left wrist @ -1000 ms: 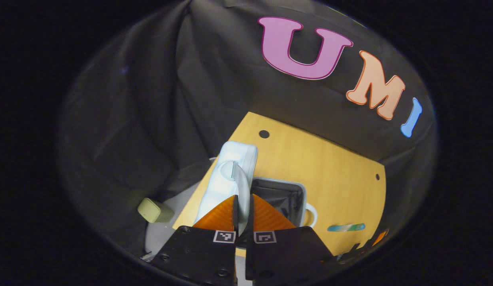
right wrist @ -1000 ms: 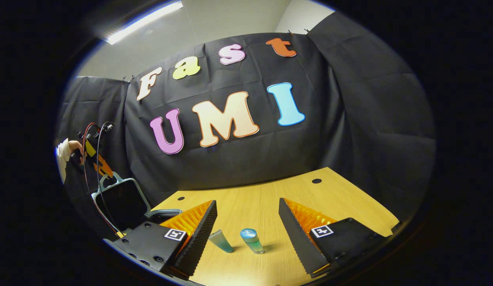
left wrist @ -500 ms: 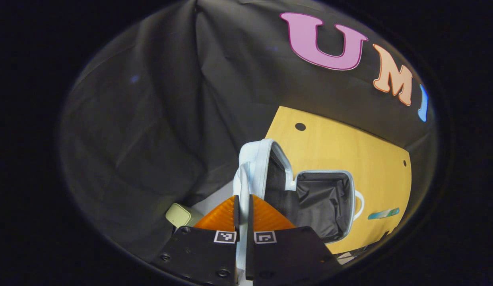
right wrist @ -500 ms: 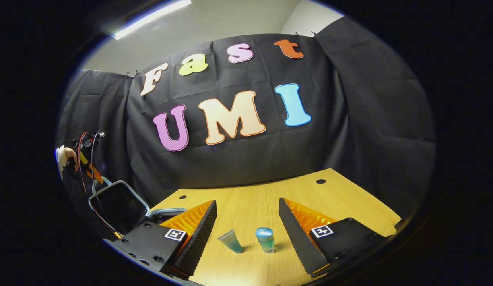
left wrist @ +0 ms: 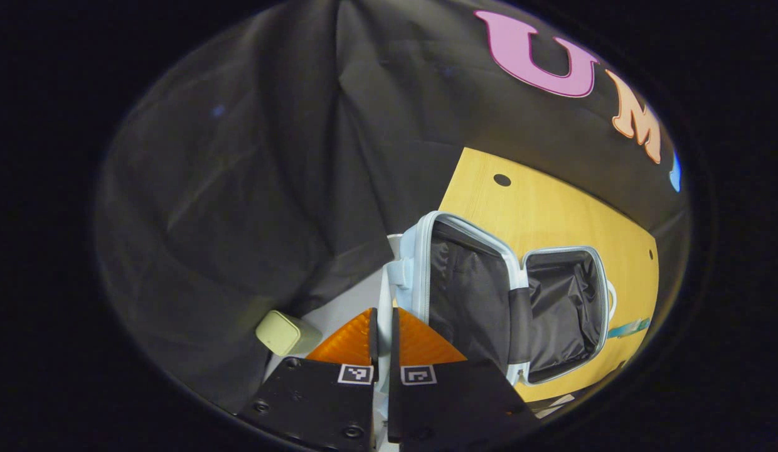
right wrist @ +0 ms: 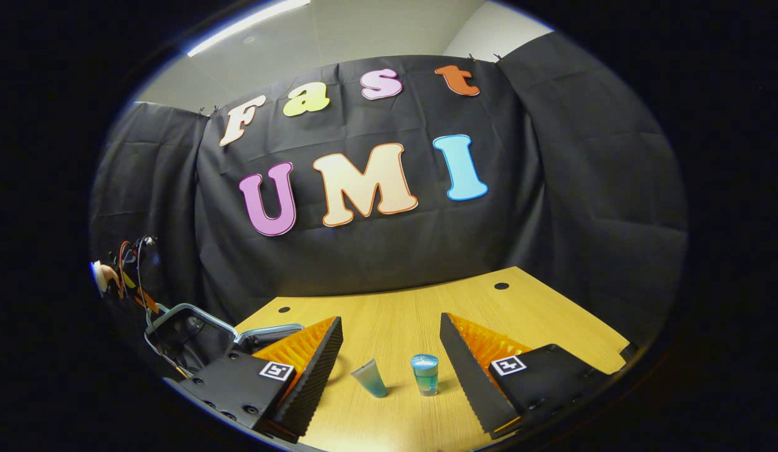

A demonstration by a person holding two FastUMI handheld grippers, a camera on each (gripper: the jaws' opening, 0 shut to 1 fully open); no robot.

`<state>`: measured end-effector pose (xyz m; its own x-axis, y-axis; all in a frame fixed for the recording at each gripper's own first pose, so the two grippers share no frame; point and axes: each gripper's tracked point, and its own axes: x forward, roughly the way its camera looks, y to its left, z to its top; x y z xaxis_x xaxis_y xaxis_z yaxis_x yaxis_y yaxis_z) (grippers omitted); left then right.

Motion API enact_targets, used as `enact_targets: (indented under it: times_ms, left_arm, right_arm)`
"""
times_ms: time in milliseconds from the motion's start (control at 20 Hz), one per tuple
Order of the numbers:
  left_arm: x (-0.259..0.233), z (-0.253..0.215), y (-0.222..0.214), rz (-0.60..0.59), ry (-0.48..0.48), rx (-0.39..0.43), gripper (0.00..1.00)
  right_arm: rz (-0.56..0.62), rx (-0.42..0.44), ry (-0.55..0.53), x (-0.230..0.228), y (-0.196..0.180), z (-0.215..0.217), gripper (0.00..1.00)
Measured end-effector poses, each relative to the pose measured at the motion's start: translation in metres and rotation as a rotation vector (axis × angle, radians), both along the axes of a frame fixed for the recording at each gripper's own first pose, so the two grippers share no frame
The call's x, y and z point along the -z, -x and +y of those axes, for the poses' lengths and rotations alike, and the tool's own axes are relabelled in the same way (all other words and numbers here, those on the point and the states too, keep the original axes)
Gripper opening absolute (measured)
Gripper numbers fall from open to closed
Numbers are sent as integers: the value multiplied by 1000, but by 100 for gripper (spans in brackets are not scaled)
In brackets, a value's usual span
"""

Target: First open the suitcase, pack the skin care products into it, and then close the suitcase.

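A pale blue suitcase (left wrist: 420, 263) with black lining lies open at the wooden table's (left wrist: 552, 213) left end. Its lid (left wrist: 464, 295) leans back past upright, beside the base (left wrist: 564, 307). My left gripper (left wrist: 384, 314) is shut on the lid's pale handle strap (left wrist: 384, 292). In the right gripper view the suitcase (right wrist: 188, 326) sits far left, with a hand and the left gripper (right wrist: 122, 282) above it. My right gripper (right wrist: 389, 370) hangs open over the table. Between its fingers, farther off, a teal tube (right wrist: 370, 378) stands on its cap beside a small blue-capped bottle (right wrist: 425, 373).
A pale green boxy object (left wrist: 279, 331) sits low beside the table's left end, off the tabletop. The teal tube (left wrist: 627, 328) shows just past the suitcase base. Bare wood (right wrist: 521, 314) stretches to the right of the bottle, up to the black cloth wall.
The left gripper has swung the suitcase lid from upright to leaning back, showing the black lining of both halves. The right gripper has stayed open and drifted slightly.
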<state>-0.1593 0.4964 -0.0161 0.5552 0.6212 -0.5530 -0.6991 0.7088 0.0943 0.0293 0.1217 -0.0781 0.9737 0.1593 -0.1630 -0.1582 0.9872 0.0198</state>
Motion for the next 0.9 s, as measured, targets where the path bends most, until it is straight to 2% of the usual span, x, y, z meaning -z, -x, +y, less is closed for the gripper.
enact_targets:
  times_ms: [400, 600, 650, 700, 800, 850, 900]
  left_arm:
    - [85, 27, 6, -7, 75, 10, 2]
    - [108, 34, 11, -4, 114, -3, 3]
    - [111, 36, 11, 3, 118, -7, 4]
    - [114, 37, 12, 5, 112, -13, 7]
    - [110, 36, 13, 2, 105, -18, 9]
    - [103, 34, 14, -7, 93, -21, 20]
    - [95, 33, 13, -12, 62, -29, 47]
  right_arm:
    - [20, -2, 1, 3, 8, 13, 98]
    - [37, 17, -3, 8, 10, 10, 98]
    - [38, 23, -1, 9, 12, 8, 94]
    - [39, 29, 1, 10, 12, 5, 98]
    - [44, 40, 3, 13, 13, 0, 98]
    - [47, 44, 5, 14, 13, -3, 98]
    - [48, 48, 8, 15, 13, -6, 98]
